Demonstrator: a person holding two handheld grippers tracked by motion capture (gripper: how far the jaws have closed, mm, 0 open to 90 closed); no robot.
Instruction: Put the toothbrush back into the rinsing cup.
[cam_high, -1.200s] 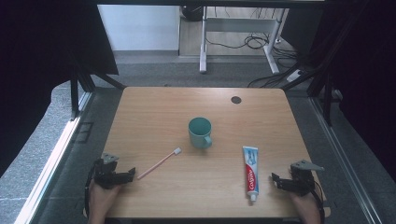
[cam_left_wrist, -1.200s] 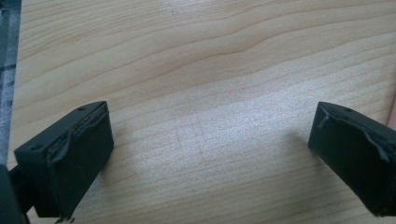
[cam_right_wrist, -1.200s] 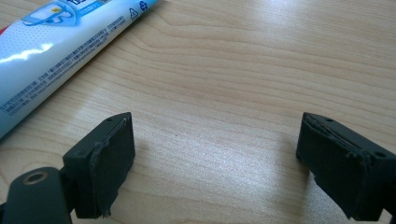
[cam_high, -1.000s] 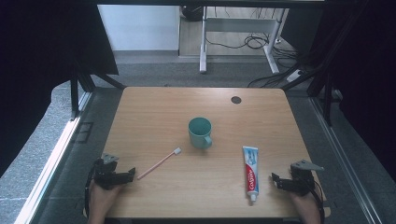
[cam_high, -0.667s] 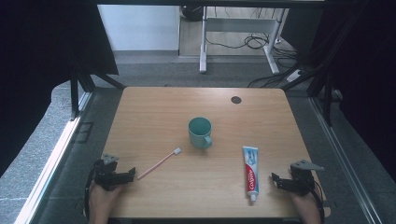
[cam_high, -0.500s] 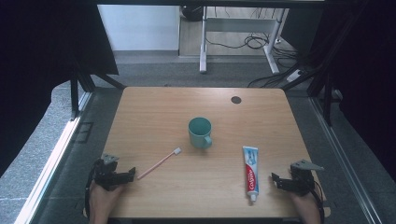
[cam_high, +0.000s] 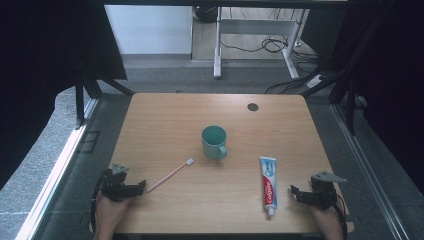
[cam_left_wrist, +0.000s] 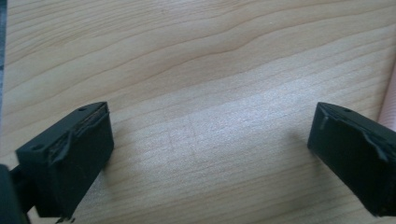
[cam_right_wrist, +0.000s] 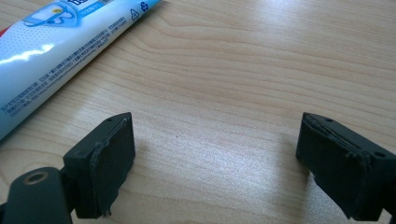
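Observation:
A teal mug (cam_high: 214, 142) stands upright near the middle of the wooden table (cam_high: 165, 120). A pink toothbrush (cam_high: 170, 175) lies slantwise to its front left, its handle end close to my left gripper (cam_high: 141, 187), and a strip of that handle (cam_left_wrist: 388, 105) shows by the jaw at the right edge of the left gripper view. A white and blue toothpaste tube (cam_high: 268, 184) (cam_right_wrist: 51, 56) lies front right, cap toward me. My right gripper (cam_high: 294, 192) rests just right of it. Both grippers (cam_left_wrist: 208, 154) (cam_right_wrist: 215, 161) are open over bare wood, holding nothing.
A small dark round grommet (cam_high: 252, 107) sits at the table's far right. Grey carpet (cam_high: 60, 150) surrounds the table, with a desk frame (cam_high: 218, 45) and cables (cam_high: 272, 45) on the floor beyond the far edge.

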